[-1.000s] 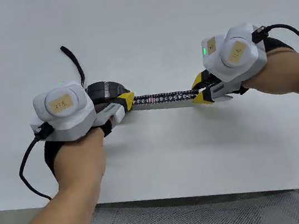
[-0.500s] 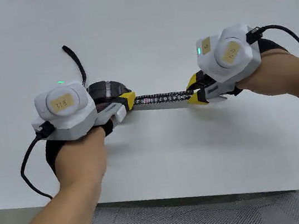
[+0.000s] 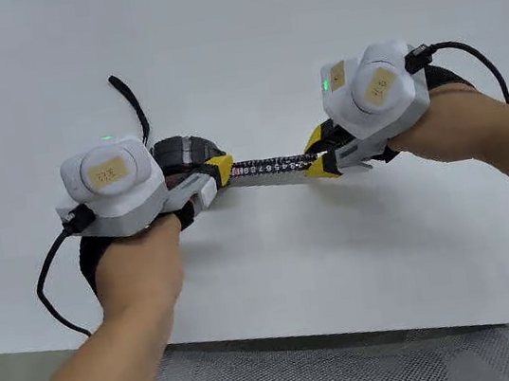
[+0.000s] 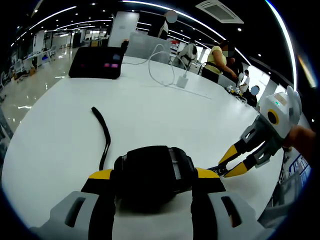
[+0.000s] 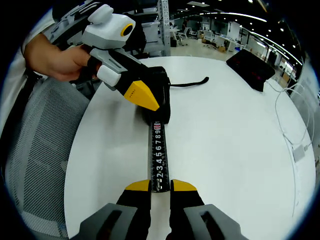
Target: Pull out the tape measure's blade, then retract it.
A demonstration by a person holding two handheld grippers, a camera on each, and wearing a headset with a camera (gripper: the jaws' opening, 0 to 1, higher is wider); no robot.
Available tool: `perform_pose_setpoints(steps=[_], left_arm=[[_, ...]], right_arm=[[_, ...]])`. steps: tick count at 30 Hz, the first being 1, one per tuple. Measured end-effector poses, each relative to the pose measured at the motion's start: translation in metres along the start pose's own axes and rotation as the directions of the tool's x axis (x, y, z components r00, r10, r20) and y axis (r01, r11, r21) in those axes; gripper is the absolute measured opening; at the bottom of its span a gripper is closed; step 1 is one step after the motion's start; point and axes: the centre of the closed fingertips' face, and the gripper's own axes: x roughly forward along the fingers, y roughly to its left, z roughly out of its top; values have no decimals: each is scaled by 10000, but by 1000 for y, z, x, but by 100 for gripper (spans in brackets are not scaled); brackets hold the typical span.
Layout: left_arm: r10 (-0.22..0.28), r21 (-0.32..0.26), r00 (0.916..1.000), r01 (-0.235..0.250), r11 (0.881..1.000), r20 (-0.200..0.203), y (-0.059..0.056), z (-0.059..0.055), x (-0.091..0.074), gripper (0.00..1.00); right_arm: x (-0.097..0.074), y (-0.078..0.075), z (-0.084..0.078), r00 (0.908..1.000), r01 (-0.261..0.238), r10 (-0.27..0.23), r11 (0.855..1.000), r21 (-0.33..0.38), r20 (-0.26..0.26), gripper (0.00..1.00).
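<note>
Now, left gripper [image 4: 154, 176]: tape measure [image 3: 182, 151] is clasped between its jaws.
Right gripper [image 5: 160, 186]: blade [image 5: 158, 150] end is pinched.
Blade: partly drawn out.

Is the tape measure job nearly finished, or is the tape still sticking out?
Pulling out looks done: the blade stretches from the tape measure case, which the left tool grips. Right now the right tool pinches the blade's end and sits nearer the case than a second ago, so it's likely going back in. Left: the numbered stretch must slide in.
</note>
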Motion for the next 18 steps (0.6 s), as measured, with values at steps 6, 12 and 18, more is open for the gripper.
perform_pose_setpoints(steps=[6, 12, 18], left_arm=[[-13, -20, 10000, 13, 10000, 2, 0, -1, 0, 57], [-25, -32, 10000, 25, 10000, 10, 0, -1, 0, 57], [-30, -68, 10000, 30, 10000, 15, 0, -1, 0, 57]], right_arm=[[2, 1, 5, 10000, -22, 22, 10000, -31, 67, 9], [5, 2, 9, 10000, -24, 24, 10000, -72, 94, 9], [8, 1, 14, 9999, -46, 47, 10000, -82, 125, 9]])
